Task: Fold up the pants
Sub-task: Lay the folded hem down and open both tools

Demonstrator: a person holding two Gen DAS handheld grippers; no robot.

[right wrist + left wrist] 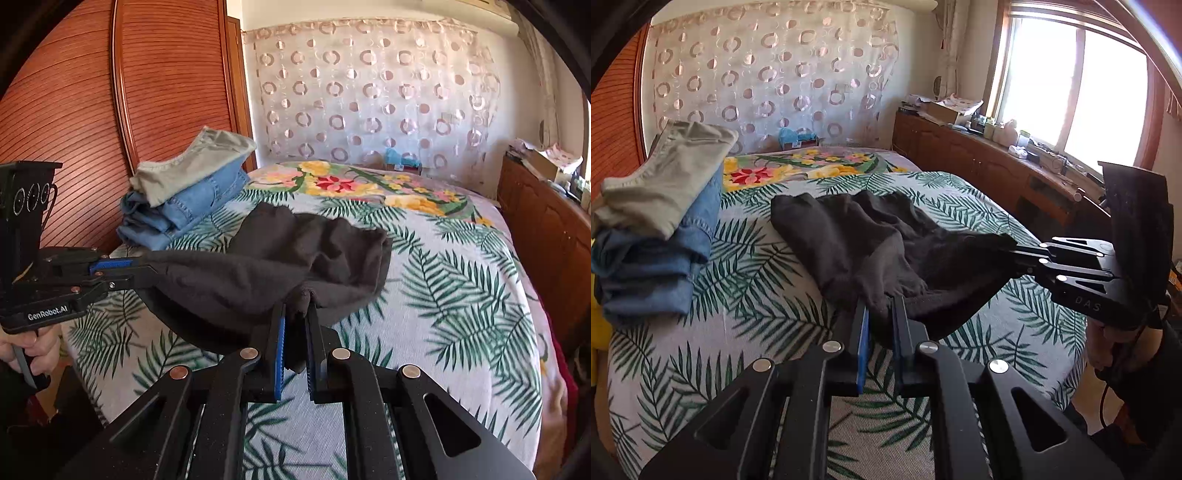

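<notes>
A pair of dark grey pants [871, 240] lies crumpled on the leaf-print bed, its near edge lifted between both grippers. My left gripper [881, 301] is shut on that edge at one corner; it also shows in the right wrist view [147, 273] at the left. My right gripper [297, 308] is shut on the other corner of the pants [295, 254]; it shows in the left wrist view [1015, 254] at the right. The far part of the pants rests on the bed.
A stack of folded clothes, khaki on blue denim [661, 218] [184, 195], sits at the bed's left by the wooden headboard [74, 110]. A wooden cabinet [979, 166] with clutter runs along the right, under a window. The bedspread [461, 277] stretches to the right.
</notes>
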